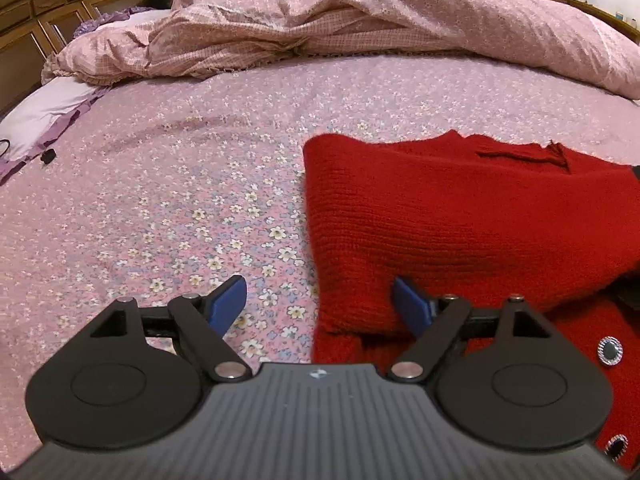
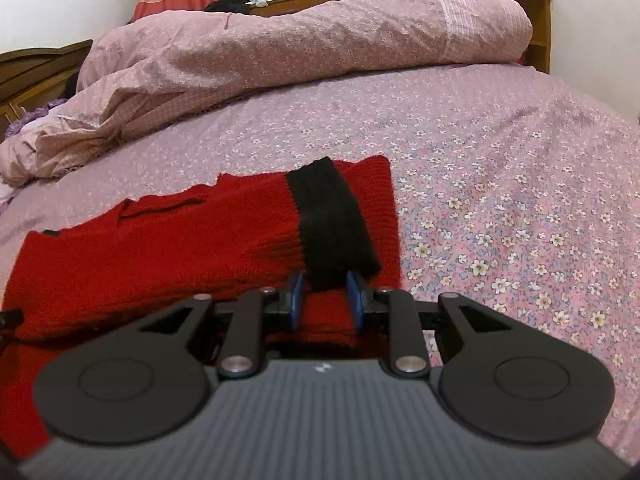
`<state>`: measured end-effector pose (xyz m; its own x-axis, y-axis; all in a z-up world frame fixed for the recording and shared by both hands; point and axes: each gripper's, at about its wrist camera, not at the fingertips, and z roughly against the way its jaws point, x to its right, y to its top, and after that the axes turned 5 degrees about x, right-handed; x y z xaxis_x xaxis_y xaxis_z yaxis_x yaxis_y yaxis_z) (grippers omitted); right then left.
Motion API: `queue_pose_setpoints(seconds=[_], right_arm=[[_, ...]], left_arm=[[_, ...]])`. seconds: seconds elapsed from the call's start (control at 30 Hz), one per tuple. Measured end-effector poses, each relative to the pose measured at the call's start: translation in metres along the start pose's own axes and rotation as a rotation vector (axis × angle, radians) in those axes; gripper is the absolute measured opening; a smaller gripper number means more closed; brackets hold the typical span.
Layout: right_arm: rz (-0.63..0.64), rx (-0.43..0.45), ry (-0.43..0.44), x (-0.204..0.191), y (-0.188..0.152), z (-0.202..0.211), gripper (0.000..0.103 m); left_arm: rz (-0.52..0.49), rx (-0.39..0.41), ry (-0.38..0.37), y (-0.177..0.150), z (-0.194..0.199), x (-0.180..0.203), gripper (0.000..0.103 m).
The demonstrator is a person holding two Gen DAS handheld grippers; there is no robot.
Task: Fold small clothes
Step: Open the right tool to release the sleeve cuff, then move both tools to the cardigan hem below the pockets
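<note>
A small red knit sweater [image 1: 460, 216] lies on the flowered bedsheet [image 1: 180, 200], partly folded, with shiny buttons [image 1: 610, 350] at its near right. My left gripper [image 1: 320, 304] is open and empty; it straddles the sweater's near left edge. In the right wrist view the sweater [image 2: 160, 240] has a sleeve with a black cuff [image 2: 328, 216] laid across it. My right gripper [image 2: 326, 300] is nearly closed around the cuff's near end, with the blue pads on either side of it.
A rumpled pink quilt [image 1: 360, 20] is heaped along the far side of the bed and also shows in the right wrist view [image 2: 300, 48]. A lilac pillow [image 1: 36, 120] lies at the left. A wooden headboard [image 1: 48, 8] stands behind it.
</note>
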<state>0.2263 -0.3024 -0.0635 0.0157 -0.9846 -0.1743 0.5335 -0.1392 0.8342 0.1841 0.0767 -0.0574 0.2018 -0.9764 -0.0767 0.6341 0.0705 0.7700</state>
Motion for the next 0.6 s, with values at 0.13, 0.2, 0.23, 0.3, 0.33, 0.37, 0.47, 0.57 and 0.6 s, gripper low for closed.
queue_pose_setpoints(seconds=[0.13, 0.2, 0.23, 0.3, 0.33, 0.37, 0.47, 0.57, 0.6], right_arm=[[-0.034, -0.001, 0.024, 0.005, 0.001, 0.018, 0.041], [-0.046, 0.008, 0.031, 0.006, 0.000, 0.028, 0.053], [-0.048, 0.013, 0.026, 0.006, -0.001, 0.034, 0.059], [-0.054, 0.017, 0.026, 0.007, -0.003, 0.045, 0.059], [-0.058, 0.015, 0.033, 0.009, -0.004, 0.052, 0.059], [-0.063, 0.012, 0.039, 0.010, -0.006, 0.057, 0.059], [-0.069, -0.001, 0.040, 0.014, -0.011, 0.073, 0.059], [-0.067, -0.013, 0.031, 0.018, -0.017, 0.087, 0.059], [-0.067, -0.017, 0.031, 0.018, -0.020, 0.092, 0.059]], left_arm=[[-0.021, 0.019, 0.003, -0.001, 0.022, -0.004, 0.085], [-0.031, 0.021, 0.003, -0.003, 0.034, -0.007, 0.085], [-0.030, 0.019, -0.004, -0.005, 0.039, -0.010, 0.085], [-0.020, 0.011, -0.021, -0.008, 0.050, -0.016, 0.085], [-0.016, 0.005, -0.027, -0.009, 0.054, -0.019, 0.085], [-0.011, -0.002, -0.030, -0.011, 0.059, -0.021, 0.085], [-0.006, -0.016, -0.039, -0.017, 0.072, -0.028, 0.085], [-0.009, -0.024, -0.049, -0.024, 0.085, -0.032, 0.085], [-0.011, -0.027, -0.053, -0.027, 0.089, -0.033, 0.085]])
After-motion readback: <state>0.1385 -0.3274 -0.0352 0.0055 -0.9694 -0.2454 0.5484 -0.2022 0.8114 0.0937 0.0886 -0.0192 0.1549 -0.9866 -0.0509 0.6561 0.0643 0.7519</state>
